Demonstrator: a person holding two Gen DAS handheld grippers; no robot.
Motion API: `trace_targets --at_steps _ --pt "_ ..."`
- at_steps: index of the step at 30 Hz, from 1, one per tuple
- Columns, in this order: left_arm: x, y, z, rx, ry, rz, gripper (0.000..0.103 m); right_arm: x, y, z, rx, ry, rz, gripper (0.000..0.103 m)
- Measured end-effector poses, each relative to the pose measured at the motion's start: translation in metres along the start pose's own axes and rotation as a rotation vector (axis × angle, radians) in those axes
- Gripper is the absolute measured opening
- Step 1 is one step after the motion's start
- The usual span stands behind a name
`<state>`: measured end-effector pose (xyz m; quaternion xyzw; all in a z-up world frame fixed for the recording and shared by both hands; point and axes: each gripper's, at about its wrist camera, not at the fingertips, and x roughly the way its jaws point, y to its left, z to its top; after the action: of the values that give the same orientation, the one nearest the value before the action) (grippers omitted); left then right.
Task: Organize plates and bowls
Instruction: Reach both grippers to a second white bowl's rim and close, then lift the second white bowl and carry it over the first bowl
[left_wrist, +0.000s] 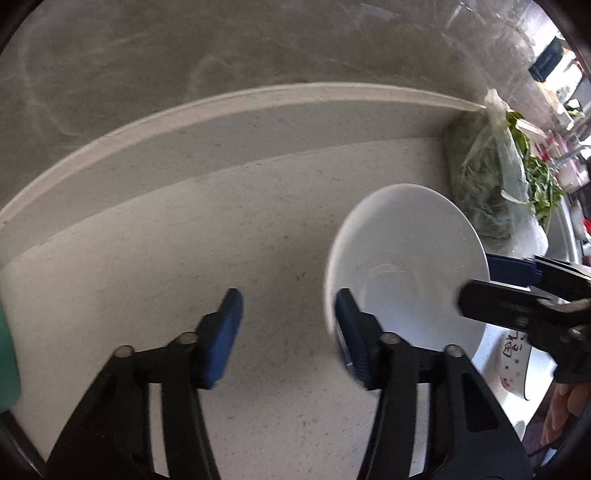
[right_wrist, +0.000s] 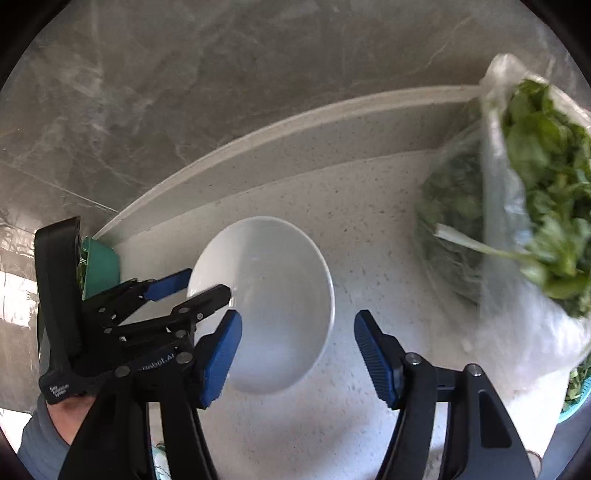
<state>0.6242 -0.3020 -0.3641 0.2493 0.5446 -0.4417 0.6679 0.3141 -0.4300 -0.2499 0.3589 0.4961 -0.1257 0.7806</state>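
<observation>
teal container (right_wrist: 99, 266): mostly hidden by left tongs (right_wrist: 186, 290) | patterned dish (left_wrist: 514, 363): partly covered, perhaps a bowl

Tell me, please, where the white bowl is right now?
The white bowl sits on the pale counter between both grippers, left of the bagged greens in the right wrist view.

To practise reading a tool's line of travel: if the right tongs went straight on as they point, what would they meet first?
Most likely the white bowl: the right tongs point down at it, its right rim between the open fingers. Depth is unclear.
</observation>
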Motion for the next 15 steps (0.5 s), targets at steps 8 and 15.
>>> trace_targets --at_steps 8,15 --pt "0.009 -0.001 0.004 0.037 0.009 -0.031 0.020 0.034 -0.005 0.003 0.009 0.053 -0.012 0.028" --pt "0.014 -0.012 0.000 0.049 0.002 -0.024 0.012 0.038 -0.003 0.000 0.004 0.044 -0.003 0.016"
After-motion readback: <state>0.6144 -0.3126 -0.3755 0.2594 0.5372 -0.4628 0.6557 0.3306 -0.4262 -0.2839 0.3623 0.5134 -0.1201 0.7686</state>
